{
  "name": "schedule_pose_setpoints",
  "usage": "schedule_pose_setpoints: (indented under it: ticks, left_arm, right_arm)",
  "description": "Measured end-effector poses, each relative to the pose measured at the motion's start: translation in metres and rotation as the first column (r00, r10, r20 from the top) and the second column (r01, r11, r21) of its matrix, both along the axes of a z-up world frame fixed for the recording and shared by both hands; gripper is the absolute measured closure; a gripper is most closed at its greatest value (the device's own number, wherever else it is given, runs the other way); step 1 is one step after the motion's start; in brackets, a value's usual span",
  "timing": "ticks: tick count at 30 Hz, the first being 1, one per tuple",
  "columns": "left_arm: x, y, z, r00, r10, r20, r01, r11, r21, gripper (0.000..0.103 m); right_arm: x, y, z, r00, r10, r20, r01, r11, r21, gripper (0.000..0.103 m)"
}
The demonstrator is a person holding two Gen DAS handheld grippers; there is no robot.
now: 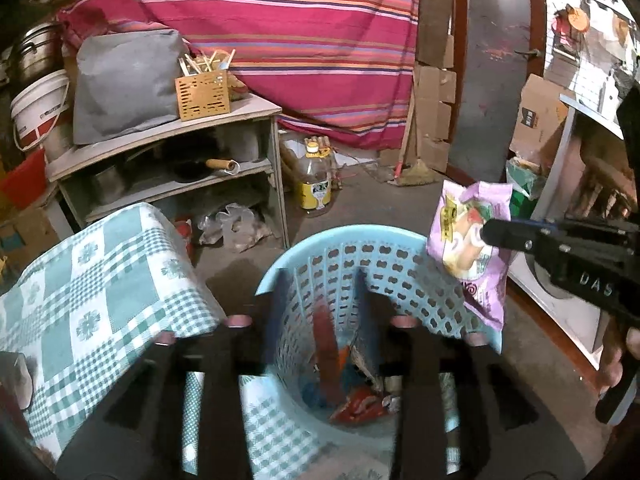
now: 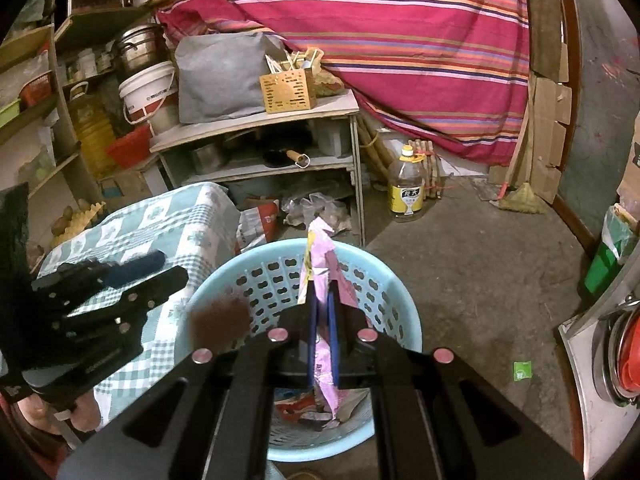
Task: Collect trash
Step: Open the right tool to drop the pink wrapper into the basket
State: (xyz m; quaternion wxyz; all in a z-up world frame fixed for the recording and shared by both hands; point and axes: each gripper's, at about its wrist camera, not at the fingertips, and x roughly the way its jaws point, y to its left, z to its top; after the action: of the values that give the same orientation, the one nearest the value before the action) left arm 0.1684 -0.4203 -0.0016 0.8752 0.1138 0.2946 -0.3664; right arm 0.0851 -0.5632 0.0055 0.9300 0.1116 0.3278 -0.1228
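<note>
A light blue perforated basket [image 1: 400, 256] stands on the floor beside the checked-cloth table; it also shows in the right wrist view [image 2: 256, 276]. Several wrappers lie at its bottom [image 1: 360, 402]. My right gripper [image 2: 323, 300] is shut on a pink snack wrapper [image 2: 320, 256] and holds it over the basket's opening; in the left wrist view the wrapper [image 1: 460, 248] hangs above the right rim. My left gripper [image 1: 320, 280] is open, with one finger inside the basket's near wall and one outside; in the right wrist view it [image 2: 160, 268] sits at the left rim.
A table with a green checked cloth [image 1: 100, 280] stands left of the basket. Behind it are a wooden shelf unit [image 1: 180, 152] and an oil bottle [image 1: 316, 176] on the floor. A small green scrap [image 2: 522, 370] lies on the concrete floor at the right.
</note>
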Motion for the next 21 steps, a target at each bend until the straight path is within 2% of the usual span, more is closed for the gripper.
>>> schedule_pose_setpoints:
  ticks: [1, 3, 7, 12, 14, 16, 17, 18, 21]
  left_arm:
    - [-0.001, 0.002, 0.001, 1.000, 0.007, 0.009, -0.007, 1.000, -0.006, 0.050]
    - [-0.001, 0.008, 0.003, 0.999, 0.023, 0.024, -0.023, 1.000, -0.006, 0.043]
    - [0.001, 0.030, 0.011, 0.995, 0.088, 0.049, -0.088, 0.996, -0.022, 0.025]
    - [0.007, 0.077, 0.024, 0.979, 0.183, 0.086, -0.181, 0.983, -0.035, 0.012]
    - [0.009, 0.097, 0.029, 0.972, 0.215, 0.095, -0.213, 0.977, -0.034, 0.010]
    - [0.011, 0.119, 0.033, 0.965, 0.243, 0.101, -0.241, 0.970, -0.032, 0.008]
    - [0.013, 0.133, 0.035, 0.959, 0.264, 0.106, -0.262, 0.965, -0.031, 0.007]
    - [0.014, 0.146, 0.037, 0.952, 0.287, 0.111, -0.285, 0.958, -0.030, 0.006]
    - [0.019, 0.185, 0.037, 0.932, 0.345, 0.109, -0.343, 0.939, -0.030, 0.006]
  right_arm:
    - [0.001, -0.001, -0.001, 1.000, -0.003, -0.003, 0.003, 1.000, 0.000, 0.098]
    - [0.002, -0.001, -0.004, 1.000, -0.007, -0.009, 0.007, 1.000, -0.002, 0.098]
    - [0.009, 0.003, -0.008, 1.000, -0.011, -0.022, 0.010, 1.000, -0.019, 0.098]
    - [0.020, 0.016, -0.012, 0.999, -0.023, -0.036, 0.021, 0.998, -0.060, 0.096]
    - [0.026, 0.020, -0.015, 0.999, -0.030, -0.045, 0.028, 0.998, -0.054, 0.095]
    - [0.030, 0.024, -0.017, 0.997, -0.046, -0.054, 0.043, 0.997, -0.062, 0.078]
    - [0.032, 0.026, -0.018, 0.997, -0.053, -0.056, 0.049, 0.996, -0.069, 0.054]
    - [0.033, 0.028, -0.019, 0.997, -0.064, -0.049, 0.060, 0.995, -0.079, 0.044]
    - [0.037, 0.038, -0.023, 0.995, -0.078, -0.066, 0.071, 0.992, -0.104, 0.042]
